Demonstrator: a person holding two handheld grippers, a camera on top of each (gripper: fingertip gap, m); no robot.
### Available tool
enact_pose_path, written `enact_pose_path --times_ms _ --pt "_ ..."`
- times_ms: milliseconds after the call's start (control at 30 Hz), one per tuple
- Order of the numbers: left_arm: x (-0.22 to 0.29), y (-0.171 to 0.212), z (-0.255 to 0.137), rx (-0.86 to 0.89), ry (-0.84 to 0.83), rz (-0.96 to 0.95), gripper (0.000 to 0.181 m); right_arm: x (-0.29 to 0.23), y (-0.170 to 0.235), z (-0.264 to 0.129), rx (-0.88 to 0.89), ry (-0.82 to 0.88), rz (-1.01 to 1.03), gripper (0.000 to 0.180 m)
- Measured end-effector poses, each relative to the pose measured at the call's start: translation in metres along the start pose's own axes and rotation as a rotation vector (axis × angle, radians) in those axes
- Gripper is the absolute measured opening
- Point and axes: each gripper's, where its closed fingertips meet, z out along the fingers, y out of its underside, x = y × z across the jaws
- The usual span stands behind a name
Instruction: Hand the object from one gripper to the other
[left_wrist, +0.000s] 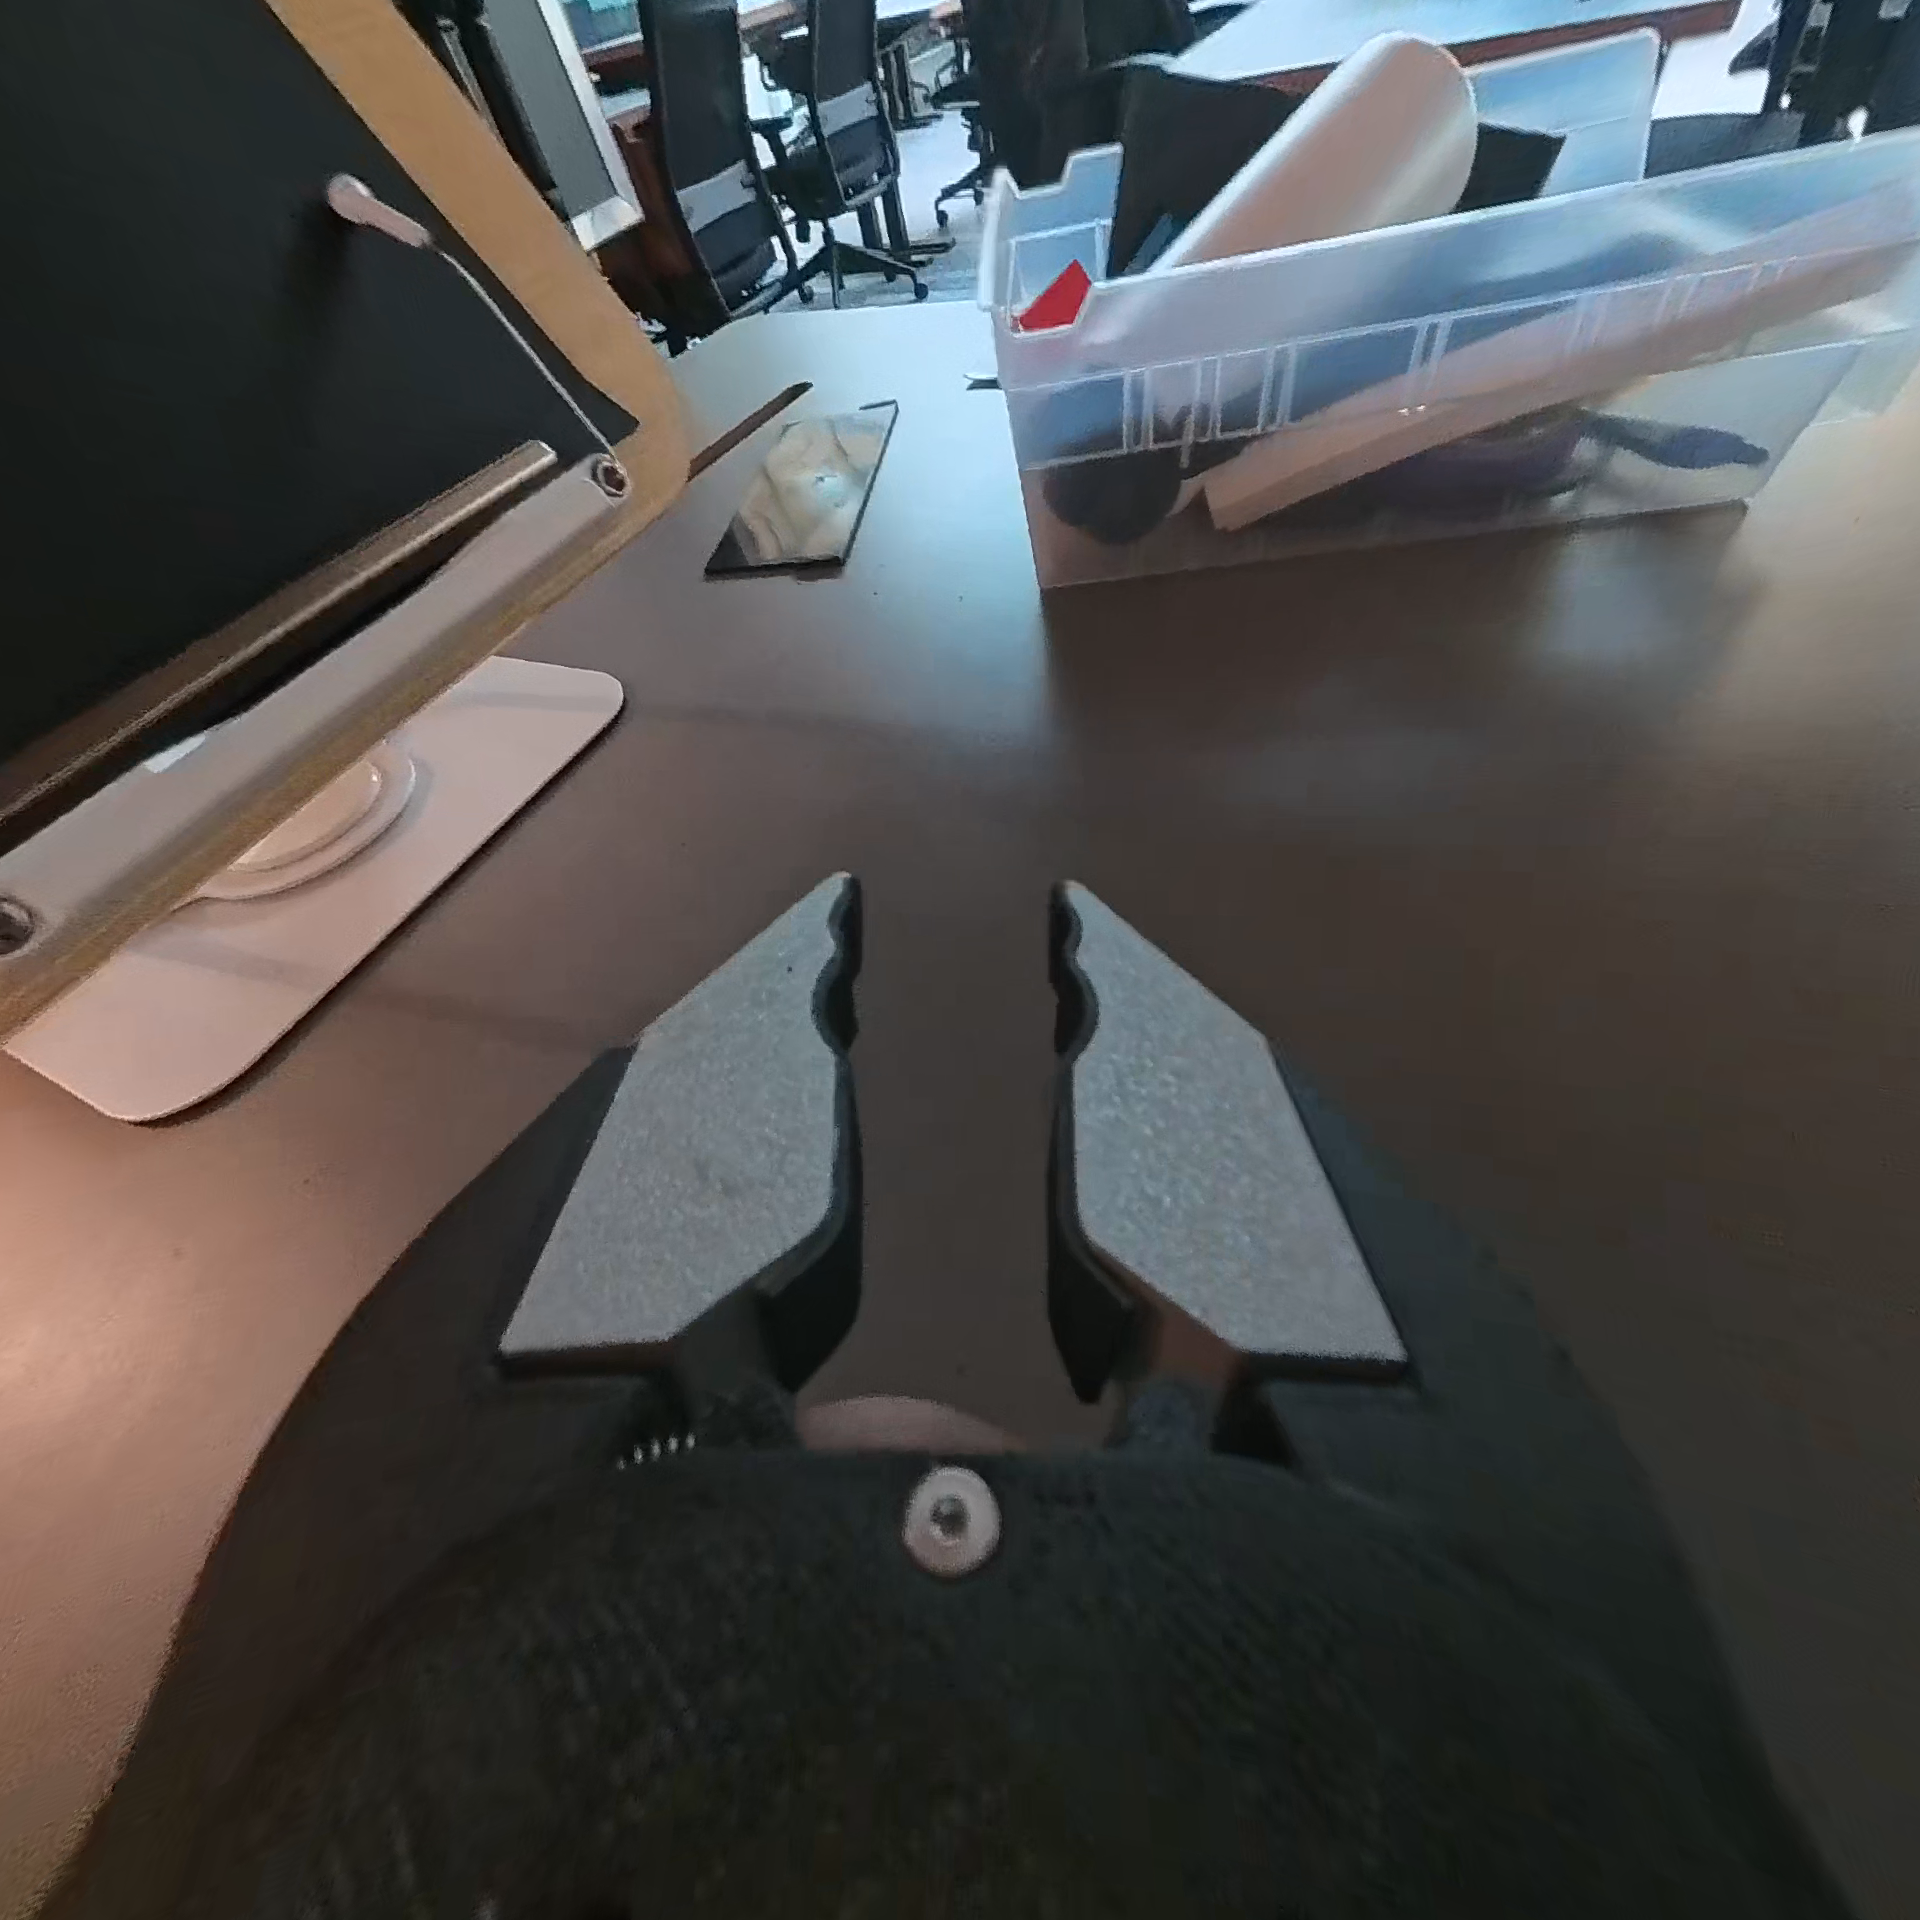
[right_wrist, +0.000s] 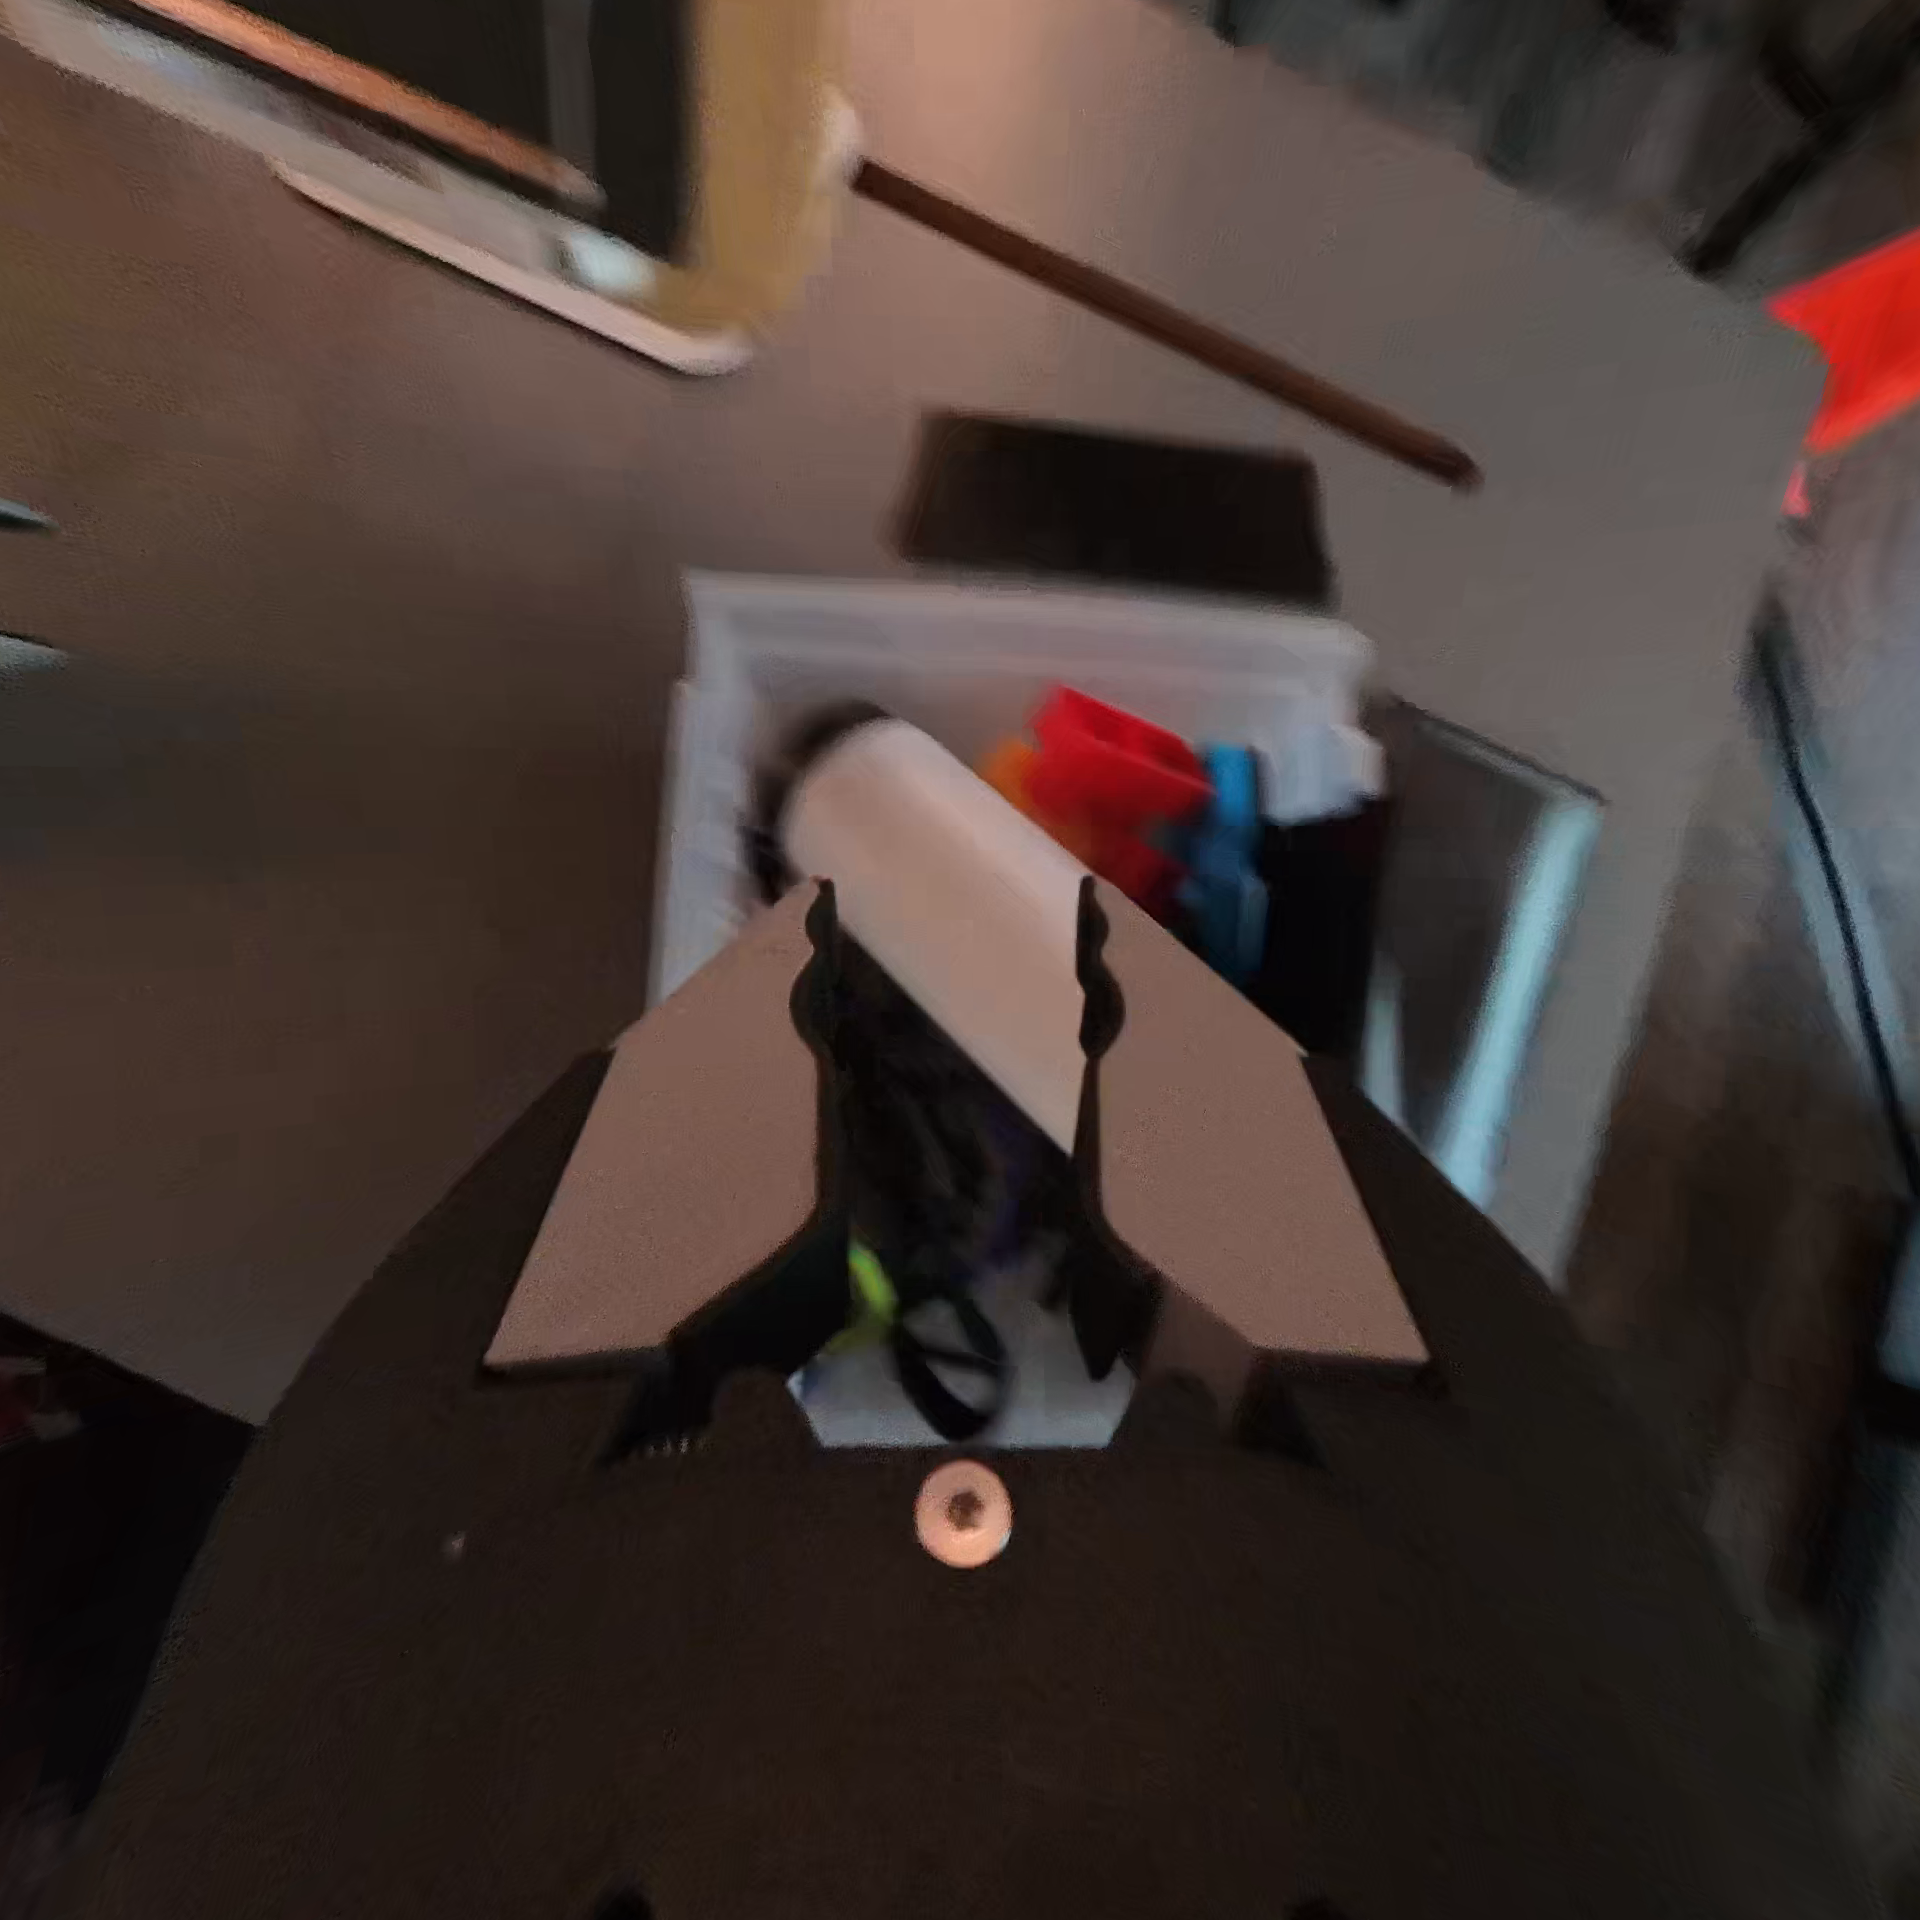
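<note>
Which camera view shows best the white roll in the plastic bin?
The left wrist view shows it best: the white roll is sharp there and sticks up tilted out of the clear plastic bin. The right wrist view looks down on the roll, but it is blurred, and the right gripper covers its near end.

Open tongs (right_wrist: 951, 894) above white roll (right_wrist: 935, 862)
</note>
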Motion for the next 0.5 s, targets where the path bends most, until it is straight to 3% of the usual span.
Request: enact_pose_path --times_ms 233,333,500 --pt "-0.024 -0.007 -0.007 0.049 -0.091 -0.075 0.055 -0.231 -0.098 0.041 0.414 -0.579 -0.059 0.061" --pt "-0.033 -0.007 -0.009 0.057 -0.124 -0.093 0.053 -0.274 -0.108 0.104 0.463 -0.567 -0.057 0.059" --pt "-0.036 -0.004 -0.009 0.055 -0.151 -0.059 0.046 -0.265 -0.106 0.198 0.503 -0.404 -0.076 0.055"
